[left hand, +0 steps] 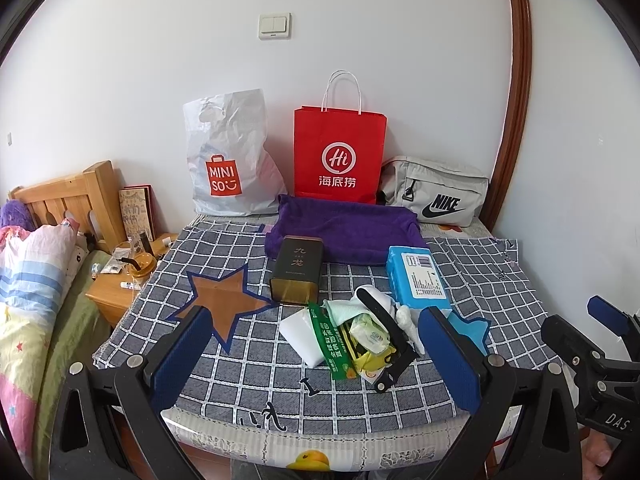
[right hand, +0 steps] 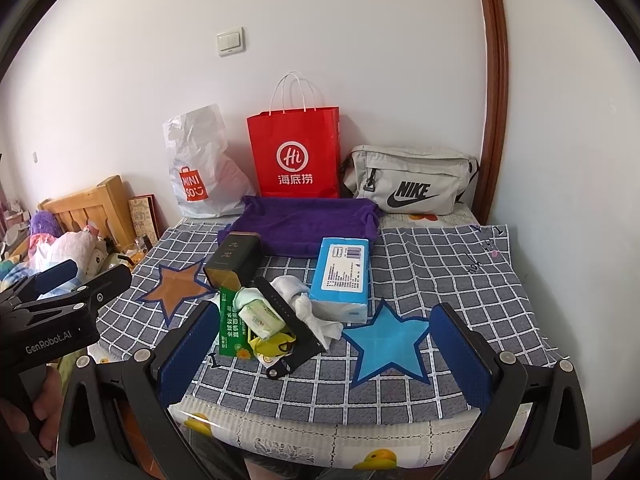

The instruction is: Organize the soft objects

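Both tools are held wide open with nothing pinched: the left gripper (left hand: 316, 356) and the right gripper (right hand: 328, 356). A little heap of soft things (right hand: 280, 312) is seen in the middle of the checked grey cloth (right hand: 460, 280), touching the blue tissue pack (right hand: 342, 276). The white crumpled cloth (right hand: 316, 316) looks light and floppy, so it is best pinched at a bunched fold. "MINISO" (left hand: 224, 180), "Hi" (left hand: 338, 158) and "NIKE" (left hand: 444, 204) can be read on the bags behind.
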The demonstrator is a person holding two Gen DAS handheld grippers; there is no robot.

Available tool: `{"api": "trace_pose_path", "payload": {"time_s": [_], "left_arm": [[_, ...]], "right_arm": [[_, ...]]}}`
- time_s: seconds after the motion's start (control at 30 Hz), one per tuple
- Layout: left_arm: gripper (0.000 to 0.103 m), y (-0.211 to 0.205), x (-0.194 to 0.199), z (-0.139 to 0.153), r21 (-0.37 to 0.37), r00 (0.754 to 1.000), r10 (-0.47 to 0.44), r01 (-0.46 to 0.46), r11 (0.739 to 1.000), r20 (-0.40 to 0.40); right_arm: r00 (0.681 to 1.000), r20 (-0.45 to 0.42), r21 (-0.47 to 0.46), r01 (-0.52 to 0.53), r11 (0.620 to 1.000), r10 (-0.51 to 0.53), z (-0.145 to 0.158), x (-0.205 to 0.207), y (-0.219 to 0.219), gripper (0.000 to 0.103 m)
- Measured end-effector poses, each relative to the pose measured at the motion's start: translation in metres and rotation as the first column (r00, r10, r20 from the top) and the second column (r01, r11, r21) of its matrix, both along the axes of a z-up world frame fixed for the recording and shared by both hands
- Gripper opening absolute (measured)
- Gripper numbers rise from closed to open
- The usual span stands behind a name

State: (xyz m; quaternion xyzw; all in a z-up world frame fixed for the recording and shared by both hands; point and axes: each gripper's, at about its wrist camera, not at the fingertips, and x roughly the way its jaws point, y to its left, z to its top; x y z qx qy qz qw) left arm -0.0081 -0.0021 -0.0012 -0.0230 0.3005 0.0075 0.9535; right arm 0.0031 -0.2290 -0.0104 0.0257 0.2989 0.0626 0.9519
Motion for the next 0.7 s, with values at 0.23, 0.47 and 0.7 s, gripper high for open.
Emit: {"api": "trace_pose_path", "payload": {"time_s": [0.23, 0.47, 0.7], "left_arm": [[0.103, 0.01, 0.017, -0.024, -0.011, 0.998, 0.0, -0.001, 1.0, -0.06], [0.103, 0.03, 0.04, -0.061, -0.035, 0.988, 0.025, -0.03, 0.999, -0.151], [0.103, 0.047, 0.066, -0.106, -0.021, 0.967, 0.069, -0.077, 0.997, -0.245]], "right_arm": [[1.0, -0.022, 0.014, -0.006, 1.0, 0.007, -0.016, 0.008, -0.001, 0.103], [0.996, -0.091, 0.022, -0.018, 1.0, 0.02, -0.052, 0.03, 0.001, 0.103], [0.982, -0.182, -0.004, -0.042, 0.999, 0.041, -0.098, 0.053, 0.007, 0.099]]}}
